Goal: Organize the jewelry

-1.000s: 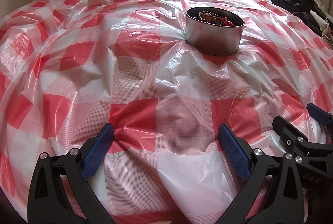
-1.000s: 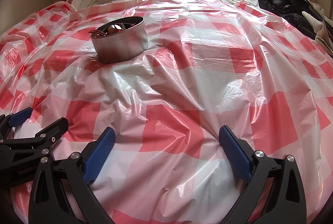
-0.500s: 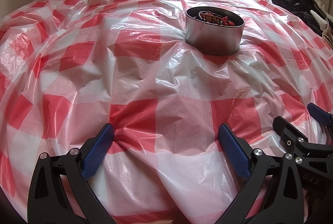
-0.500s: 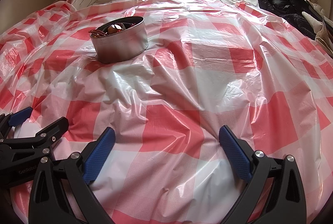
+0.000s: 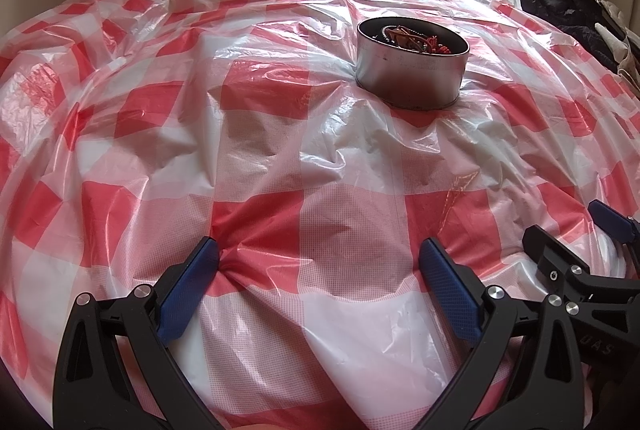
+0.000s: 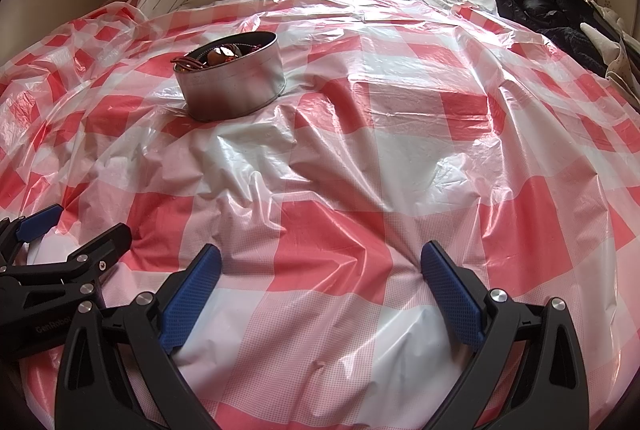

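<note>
One tin (image 5: 412, 70) of jewelry (image 5: 412, 39) (tangled); two tongs, left (image 5: 320, 286) and right (image 6: 320, 288), both spread, empty.

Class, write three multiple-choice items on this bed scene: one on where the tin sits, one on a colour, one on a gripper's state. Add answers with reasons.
1. In the left wrist view, the round tin lies:
A. ahead, to the right
B. between the gripper fingers
C. off the sheet

2. The plastic sheet is checked:
A. blue and white
B. red and white
C. green and yellow

3. The right gripper is:
A. shut on a necklace
B. shut, empty
C. open, empty

Answers: A, it stands far beyond the left gripper; B, the squares show; C, only sheet shows between its spread fingers.
</note>
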Motion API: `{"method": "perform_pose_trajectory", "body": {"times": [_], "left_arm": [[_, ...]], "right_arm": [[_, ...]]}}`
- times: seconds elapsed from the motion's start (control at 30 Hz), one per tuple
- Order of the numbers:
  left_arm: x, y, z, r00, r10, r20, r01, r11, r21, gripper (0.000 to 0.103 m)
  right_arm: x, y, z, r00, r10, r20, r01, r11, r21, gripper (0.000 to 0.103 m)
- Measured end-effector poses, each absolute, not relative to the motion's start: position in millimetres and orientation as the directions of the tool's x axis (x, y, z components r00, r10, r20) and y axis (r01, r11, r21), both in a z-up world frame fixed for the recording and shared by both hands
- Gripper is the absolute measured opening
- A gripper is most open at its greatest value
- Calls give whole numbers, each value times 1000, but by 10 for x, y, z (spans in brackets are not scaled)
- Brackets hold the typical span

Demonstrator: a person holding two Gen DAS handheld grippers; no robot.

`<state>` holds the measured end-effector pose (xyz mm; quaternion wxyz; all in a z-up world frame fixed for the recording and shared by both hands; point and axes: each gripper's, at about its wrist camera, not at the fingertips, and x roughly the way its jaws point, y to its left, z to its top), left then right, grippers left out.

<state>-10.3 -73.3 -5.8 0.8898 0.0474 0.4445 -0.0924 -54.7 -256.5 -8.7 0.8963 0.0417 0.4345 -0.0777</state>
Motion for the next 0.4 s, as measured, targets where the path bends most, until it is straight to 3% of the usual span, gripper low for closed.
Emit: {"method": "perform_pose_trajectory", "body": {"times": [0.4], "left_arm": [[-116,-718,-44,581,-108,-807,205,979,17,96]], "right_arm": [[-549,-2561,-87,610,-104,-786,176,984,6,96]]}}
